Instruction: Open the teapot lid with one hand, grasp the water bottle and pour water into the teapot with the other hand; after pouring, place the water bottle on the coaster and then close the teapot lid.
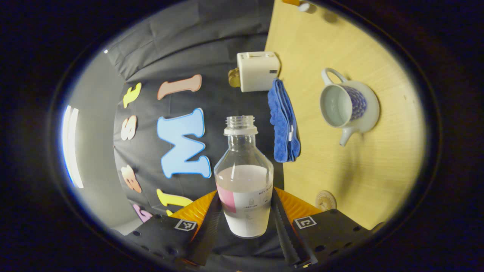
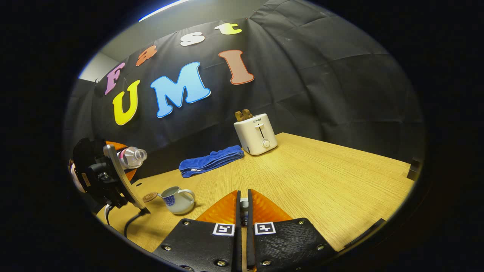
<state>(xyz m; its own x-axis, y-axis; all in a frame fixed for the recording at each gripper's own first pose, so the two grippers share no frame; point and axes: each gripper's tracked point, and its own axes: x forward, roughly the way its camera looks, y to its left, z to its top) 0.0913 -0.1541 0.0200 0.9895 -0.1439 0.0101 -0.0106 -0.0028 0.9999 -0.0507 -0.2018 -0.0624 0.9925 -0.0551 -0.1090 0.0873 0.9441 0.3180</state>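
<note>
My left gripper [image 1: 245, 196] is shut on a clear, uncapped water bottle [image 1: 244, 166] that is about half full. The left gripper view is rolled on its side, with the lidless white and blue teapot [image 1: 348, 105] on the wooden table beyond the bottle's mouth. In the right gripper view the bottle [image 2: 130, 156] lies tilted, up and left of the teapot [image 2: 177, 200], and no water is running out. A round coaster [image 2: 150, 196] lies beside the teapot. My right gripper [image 2: 243, 196] is held over the table, nearly shut on a small pale piece, the teapot lid [image 2: 244, 206], mostly hidden.
A white toaster [image 2: 256, 134] stands at the back of the table by the black cloth wall, with a folded blue cloth [image 2: 211, 160] to its left. A cable [image 2: 130, 223] hangs off the left gripper. Bare wood [image 2: 321, 181] stretches to the right.
</note>
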